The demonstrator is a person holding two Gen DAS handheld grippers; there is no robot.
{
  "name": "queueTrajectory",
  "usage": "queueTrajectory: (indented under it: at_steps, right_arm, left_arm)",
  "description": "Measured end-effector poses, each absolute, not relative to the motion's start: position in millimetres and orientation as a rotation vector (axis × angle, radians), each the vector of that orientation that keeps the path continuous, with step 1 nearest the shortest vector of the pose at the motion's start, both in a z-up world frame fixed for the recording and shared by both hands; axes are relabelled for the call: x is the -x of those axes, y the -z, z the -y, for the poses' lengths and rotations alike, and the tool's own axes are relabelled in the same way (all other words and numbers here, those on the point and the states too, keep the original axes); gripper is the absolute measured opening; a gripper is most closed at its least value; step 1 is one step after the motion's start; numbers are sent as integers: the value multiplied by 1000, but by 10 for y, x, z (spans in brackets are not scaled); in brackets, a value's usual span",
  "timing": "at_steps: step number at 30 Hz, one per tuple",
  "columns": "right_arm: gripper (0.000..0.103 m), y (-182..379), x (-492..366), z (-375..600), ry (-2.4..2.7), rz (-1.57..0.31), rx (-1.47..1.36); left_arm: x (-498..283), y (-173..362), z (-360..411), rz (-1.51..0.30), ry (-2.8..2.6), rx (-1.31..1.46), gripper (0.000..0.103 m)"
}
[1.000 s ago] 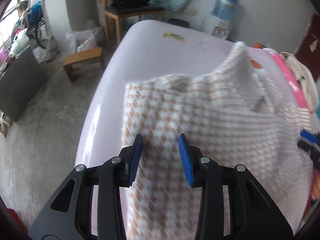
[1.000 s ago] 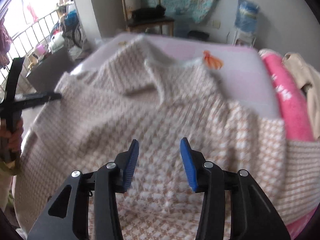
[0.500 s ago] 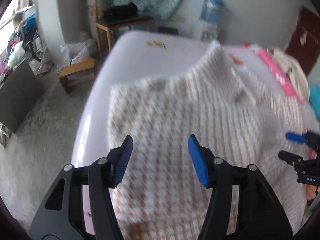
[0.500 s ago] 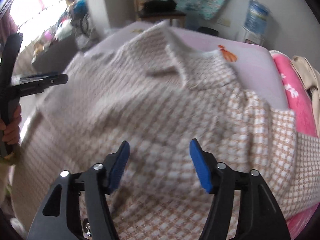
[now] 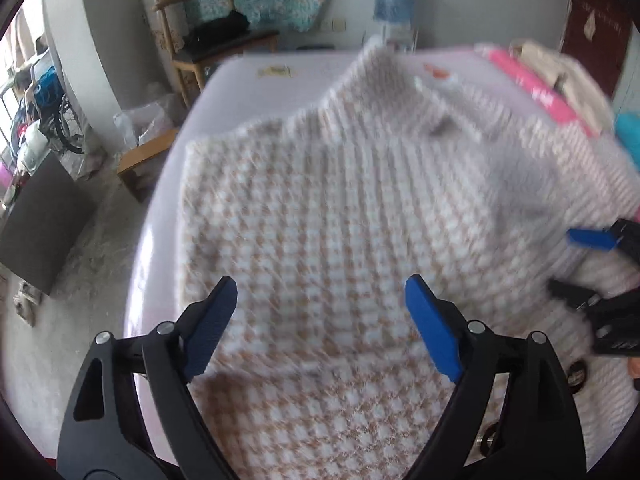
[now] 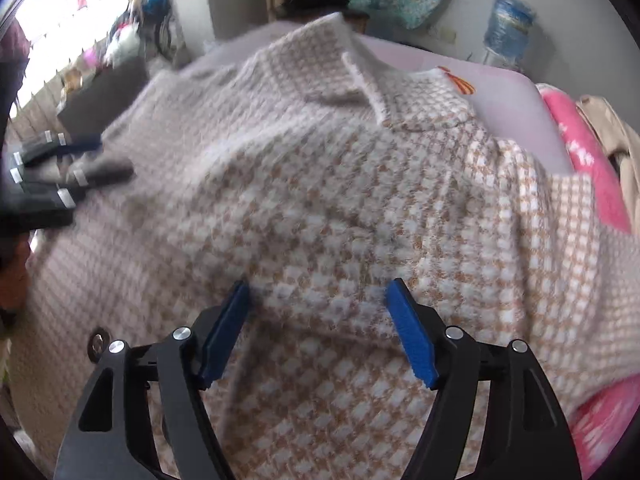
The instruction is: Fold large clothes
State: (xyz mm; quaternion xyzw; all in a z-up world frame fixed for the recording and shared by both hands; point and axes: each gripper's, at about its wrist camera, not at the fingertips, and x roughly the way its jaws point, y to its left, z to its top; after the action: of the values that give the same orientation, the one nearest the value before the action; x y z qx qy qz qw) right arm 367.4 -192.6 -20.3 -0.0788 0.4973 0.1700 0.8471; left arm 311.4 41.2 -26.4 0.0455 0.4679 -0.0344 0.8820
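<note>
A large beige-and-white checked knit garment (image 5: pixel 328 208) lies spread over a pale pink bed (image 5: pixel 248 80), its collar toward the far end. My left gripper (image 5: pixel 320 304) hovers over the near left part of the cloth, jaws wide and still opening, nothing pinched between the blue pads. In the right wrist view the same garment (image 6: pixel 320 184) fills the frame, and my right gripper (image 6: pixel 318 308) hangs above its near middle, jaws opening too, with cloth below but not clamped. Each gripper shows at the edge of the other's view: the right gripper (image 5: pixel 576 256), the left gripper (image 6: pixel 80 160).
A pink folded blanket (image 5: pixel 536 88) and beige clothes (image 6: pixel 612 136) lie along the bed's right side. Beyond the bed stand a wooden chair (image 5: pixel 200 52), a water dispenser (image 5: pixel 394 4) and a low stool (image 5: pixel 140 160). A dark panel (image 5: pixel 40 220) leans at the left on the concrete floor.
Both grippers' jaws have spread much wider and let the garment go. The cloth has settled flatter on the bed, and both grippers have shifted across it.
</note>
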Motion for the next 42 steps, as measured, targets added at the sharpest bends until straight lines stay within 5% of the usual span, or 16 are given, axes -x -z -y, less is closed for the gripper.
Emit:
queueTrajectory:
  at_steps: [8,17,42]
  right_arm:
    - [71,55,-3601,2014,-237,-991,191]
    - [97,239,-3691,2138,-193,-1035,165]
    - [97,165,-3650,2204,-221,-1019,189]
  left_arm:
    - [-3079,385,-436,-951,32,-85,92]
    - [-3093,387,-456,-956,28,-92,95]
    - [-3104,106,-220,-924,88,-117,95]
